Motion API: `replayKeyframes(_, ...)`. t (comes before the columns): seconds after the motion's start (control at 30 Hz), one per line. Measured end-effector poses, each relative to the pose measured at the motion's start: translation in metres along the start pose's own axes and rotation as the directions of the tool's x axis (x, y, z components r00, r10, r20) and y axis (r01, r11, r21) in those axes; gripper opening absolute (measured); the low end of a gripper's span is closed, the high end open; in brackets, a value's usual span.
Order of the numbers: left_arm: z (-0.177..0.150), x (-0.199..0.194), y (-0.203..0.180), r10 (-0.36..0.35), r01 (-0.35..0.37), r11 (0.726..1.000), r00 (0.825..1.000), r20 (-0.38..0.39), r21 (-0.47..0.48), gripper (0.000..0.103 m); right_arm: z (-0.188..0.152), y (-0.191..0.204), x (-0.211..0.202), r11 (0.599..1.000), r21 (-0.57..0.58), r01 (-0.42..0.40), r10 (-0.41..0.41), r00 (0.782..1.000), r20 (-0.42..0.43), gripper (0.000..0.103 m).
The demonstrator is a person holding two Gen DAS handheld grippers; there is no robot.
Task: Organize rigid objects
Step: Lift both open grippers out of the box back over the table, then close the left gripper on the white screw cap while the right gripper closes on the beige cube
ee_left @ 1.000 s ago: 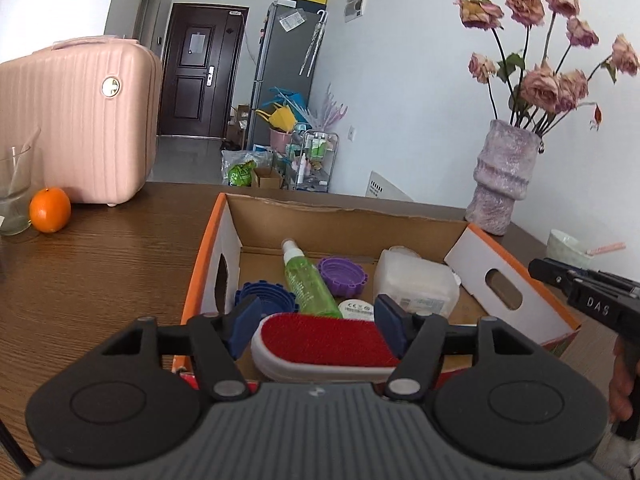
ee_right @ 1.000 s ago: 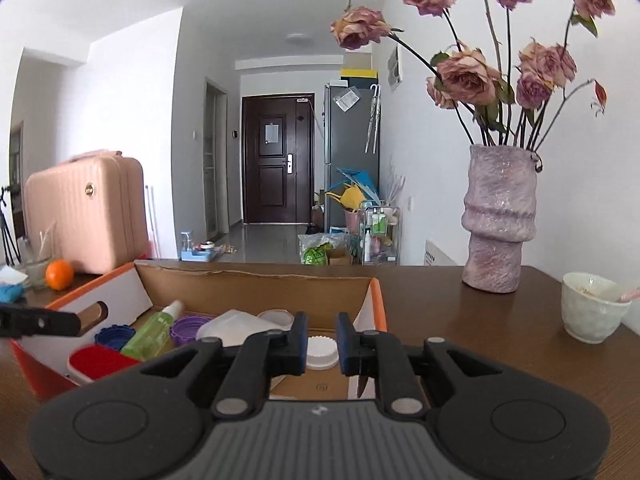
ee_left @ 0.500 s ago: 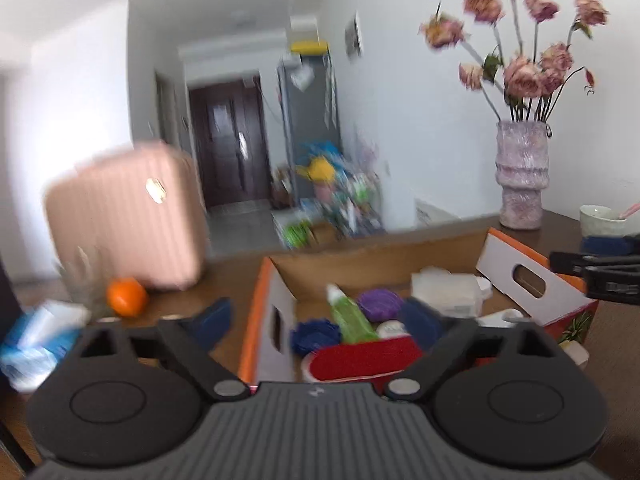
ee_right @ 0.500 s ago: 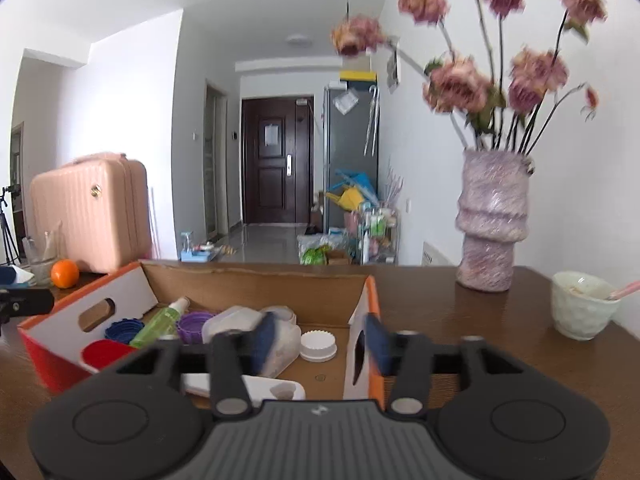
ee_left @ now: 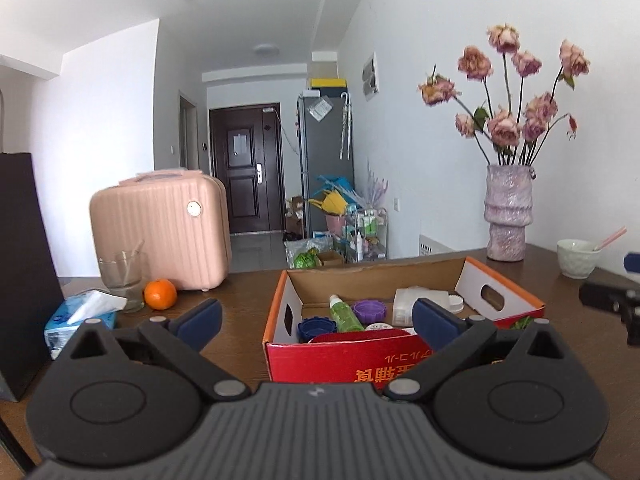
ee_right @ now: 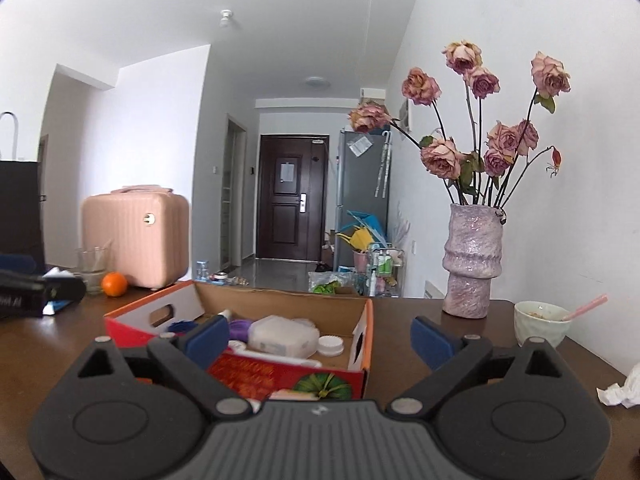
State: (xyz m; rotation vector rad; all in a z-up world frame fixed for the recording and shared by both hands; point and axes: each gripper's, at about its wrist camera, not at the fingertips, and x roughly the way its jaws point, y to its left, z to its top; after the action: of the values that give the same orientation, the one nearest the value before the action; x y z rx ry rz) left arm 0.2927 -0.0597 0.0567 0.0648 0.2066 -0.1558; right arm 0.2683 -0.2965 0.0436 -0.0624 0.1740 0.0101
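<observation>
An open cardboard box (ee_left: 348, 354) with red and orange sides stands on the brown table. Inside lie a red brush (ee_left: 356, 335), a green bottle (ee_left: 343, 315), a purple lid (ee_left: 370, 311), a blue lid (ee_left: 317, 328) and a clear plastic container (ee_left: 412, 300). My left gripper (ee_left: 316, 318) is open and empty, held back from the box's near side. My right gripper (ee_right: 320, 338) is open and empty near the box (ee_right: 352, 356) front right corner. The container (ee_right: 282, 334) and a white lid (ee_right: 331, 345) show in the right wrist view.
A pink case (ee_left: 160, 228), a glass (ee_left: 120, 276), an orange (ee_left: 160, 294) and a tissue pack (ee_left: 80, 316) sit to the left. A vase of flowers (ee_right: 472, 264) and a white bowl (ee_right: 542, 322) stand to the right. A crumpled tissue (ee_right: 620, 390) lies at the right edge.
My left gripper let go of the red brush, which lies in the box, and pulled back. My right gripper opened from shut and drew back too.
</observation>
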Motion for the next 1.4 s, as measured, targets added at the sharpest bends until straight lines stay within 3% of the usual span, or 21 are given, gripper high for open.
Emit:
replayKeyframes(0.33, -0.023, -0.066, -0.004, -0.016, 0.016, 1.0, 1.0, -0.018, -0.023, 0.103, -0.013, 0.012, -0.065, 1.0, -0.009, -0.021, 0.02, 0.999, -0.034, 0.097)
replayKeyframes(0.5, -0.045, -0.112, -0.007, 0.009, -0.009, 1.0, 1.0, -0.025, 0.014, 0.103, -0.027, 0.018, -0.104, 0.999, 0.03, -0.035, 0.038, 0.994, -0.1, 0.097)
replayKeyframes(0.7, -0.064, -0.134, -0.002, -0.009, 0.005, 0.999, 0.995, -0.101, -0.036, 0.103, -0.044, 0.022, -0.129, 0.998, 0.03, -0.064, 0.067, 0.991, -0.114, 0.097)
replayKeyframes(1.1, -0.064, -0.109, -0.013, -0.028, 0.024, 0.999, 0.989, -0.143, -0.031, 0.103, -0.051, 0.012, -0.11, 0.996, 0.078, -0.052, 0.064, 0.985, -0.16, 0.097)
replayKeyframes(1.27, -0.066, -0.083, -0.012, -0.031, 0.027, 0.999, 0.983, -0.179, -0.028, 0.103, -0.043, 0.004, -0.073, 0.992, 0.11, -0.06, 0.081, 0.977, -0.197, 0.095)
replayKeyframes(1.4, -0.067, -0.052, -0.008, -0.019, 0.009, 0.999, 0.972, -0.235, -0.044, 0.103, -0.038, -0.003, -0.017, 0.985, 0.161, -0.061, 0.104, 0.955, -0.279, 0.089)
